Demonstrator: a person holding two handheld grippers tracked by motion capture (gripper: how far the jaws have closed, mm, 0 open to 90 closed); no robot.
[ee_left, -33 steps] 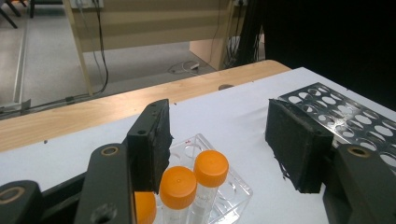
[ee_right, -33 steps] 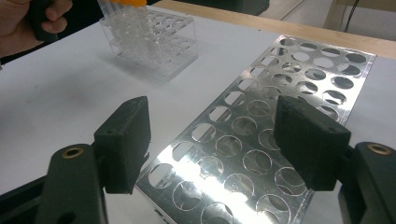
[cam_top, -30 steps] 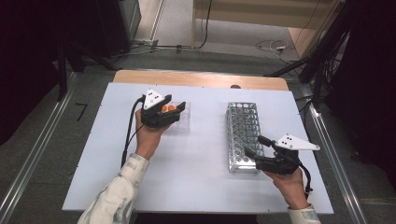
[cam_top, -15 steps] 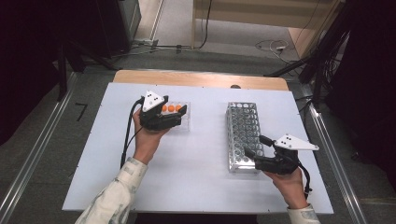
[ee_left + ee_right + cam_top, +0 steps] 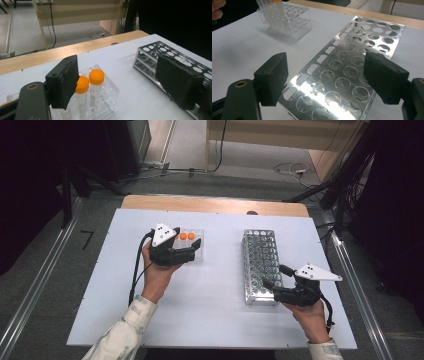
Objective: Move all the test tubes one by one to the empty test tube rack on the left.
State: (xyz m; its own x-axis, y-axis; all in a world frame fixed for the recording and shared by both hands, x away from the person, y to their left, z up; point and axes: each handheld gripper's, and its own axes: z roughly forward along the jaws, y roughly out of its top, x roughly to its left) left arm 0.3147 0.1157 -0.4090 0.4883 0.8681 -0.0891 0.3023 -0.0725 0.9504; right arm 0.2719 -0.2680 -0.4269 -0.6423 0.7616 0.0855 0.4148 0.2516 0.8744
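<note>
Two orange-capped tubes (image 5: 89, 85) stand upright side by side in a clear plastic rack (image 5: 192, 245) on the left half of the white counter (image 5: 200, 310). The left tool (image 5: 187, 251) is at that rack with its jaws spread wide, nothing between them; in the left gripper view one jaw sits just beside the nearer tube. The right tool (image 5: 275, 282), jaws likewise apart and empty, hovers over the near end of the perforated metal rack (image 5: 261, 255) on the right half (its holes look bare). A strip of pale wood (image 5: 215, 204) borders the counter's far edge. Beyond it lie grey floor (image 5: 240, 165), loose cables (image 5: 287, 169), and wooden panelling (image 5: 280, 132); dark equipment flanks both sides.
</note>
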